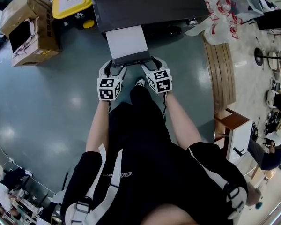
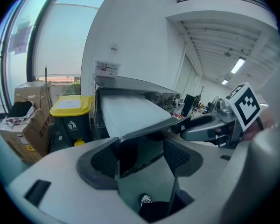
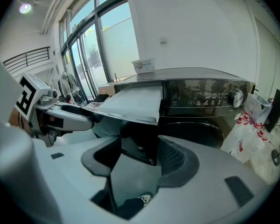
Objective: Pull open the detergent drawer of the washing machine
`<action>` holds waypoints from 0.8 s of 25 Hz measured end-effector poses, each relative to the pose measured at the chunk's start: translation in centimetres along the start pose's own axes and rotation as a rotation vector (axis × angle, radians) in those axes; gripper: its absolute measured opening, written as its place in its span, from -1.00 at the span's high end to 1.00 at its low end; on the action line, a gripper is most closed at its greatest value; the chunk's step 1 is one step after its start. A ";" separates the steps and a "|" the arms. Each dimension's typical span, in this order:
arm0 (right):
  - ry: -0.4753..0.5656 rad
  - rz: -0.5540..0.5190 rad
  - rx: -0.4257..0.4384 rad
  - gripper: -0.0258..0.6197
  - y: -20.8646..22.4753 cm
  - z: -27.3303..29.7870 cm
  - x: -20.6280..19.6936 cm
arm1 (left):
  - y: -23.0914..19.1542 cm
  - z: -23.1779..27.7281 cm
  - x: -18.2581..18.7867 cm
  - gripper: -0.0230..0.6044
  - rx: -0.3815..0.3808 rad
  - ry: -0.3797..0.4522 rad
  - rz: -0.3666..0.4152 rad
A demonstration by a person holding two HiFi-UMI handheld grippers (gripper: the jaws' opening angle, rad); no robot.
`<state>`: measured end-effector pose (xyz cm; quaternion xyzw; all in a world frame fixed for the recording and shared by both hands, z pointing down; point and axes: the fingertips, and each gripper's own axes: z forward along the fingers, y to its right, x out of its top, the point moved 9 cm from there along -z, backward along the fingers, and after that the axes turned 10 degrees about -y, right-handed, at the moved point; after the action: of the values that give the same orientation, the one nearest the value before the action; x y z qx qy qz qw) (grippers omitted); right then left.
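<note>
We are seeing the dark grey washing machine cut off by the far edge of the head view. Our own black clothing is hiding the near part of the glossy grey-green floor. The long, pale detergent drawer is standing pulled well out toward us, and both tools are partly covering its dark front panel. The left hand-held gripper is straddling the panel's left end with its jaws spread wide. The right hand-held gripper is doing likewise at the right end, and we are seeing no pad squeezing the panel. Open floor is lying to the left. Brown cardboard boxes and a yellow-lidded bin are crowding the far left, and white plastic bags the far right.
</note>
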<state>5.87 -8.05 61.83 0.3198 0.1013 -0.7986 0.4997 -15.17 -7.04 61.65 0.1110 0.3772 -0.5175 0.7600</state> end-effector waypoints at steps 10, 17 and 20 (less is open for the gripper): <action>0.003 -0.011 0.011 0.15 -0.1 -0.3 -0.7 | 0.4 -0.4 -0.5 0.00 0.001 0.005 0.017; -0.006 -0.129 0.055 0.06 0.2 0.5 -0.9 | 0.1 0.0 -0.9 0.00 0.002 0.007 0.014; -0.006 -0.139 0.063 0.15 0.6 0.8 -0.6 | 0.1 0.2 -1.0 -0.01 0.003 0.010 -0.011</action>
<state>6.27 -8.27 62.89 0.3250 0.0966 -0.8352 0.4330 -15.15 -6.40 62.46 0.1128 0.3810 -0.5217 0.7550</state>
